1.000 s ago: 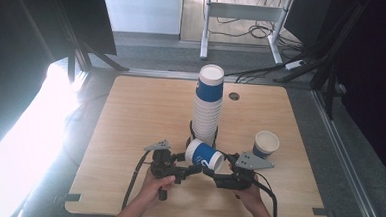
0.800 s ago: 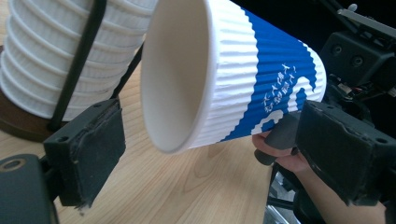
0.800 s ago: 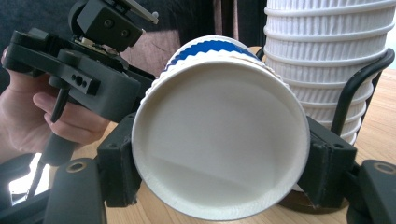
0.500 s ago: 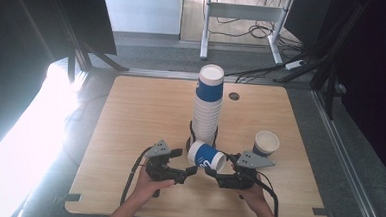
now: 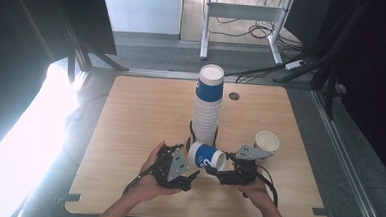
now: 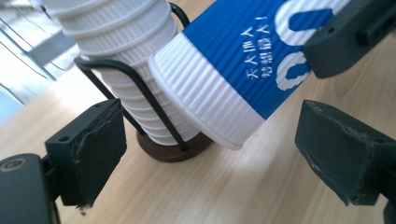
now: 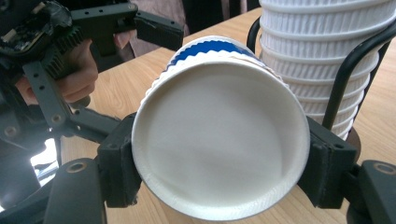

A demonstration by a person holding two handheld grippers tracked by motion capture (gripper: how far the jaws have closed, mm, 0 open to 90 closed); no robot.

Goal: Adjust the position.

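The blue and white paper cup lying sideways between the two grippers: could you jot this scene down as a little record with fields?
held item: blue and white ribbed paper cup, lying on its side
right gripper: jaws clamped on the cup's base end
left gripper: jaws open, apart from the cup, just been opening
behind: tall stack of paper cups in a black wire holder
spare: single upright cup
surface: wooden table

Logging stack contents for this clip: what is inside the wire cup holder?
The wire cup holder on its brown base holds a tall stack of ribbed white paper cups, topped by a blue-banded cup. The stack covers the base's middle and the holder's far wires.
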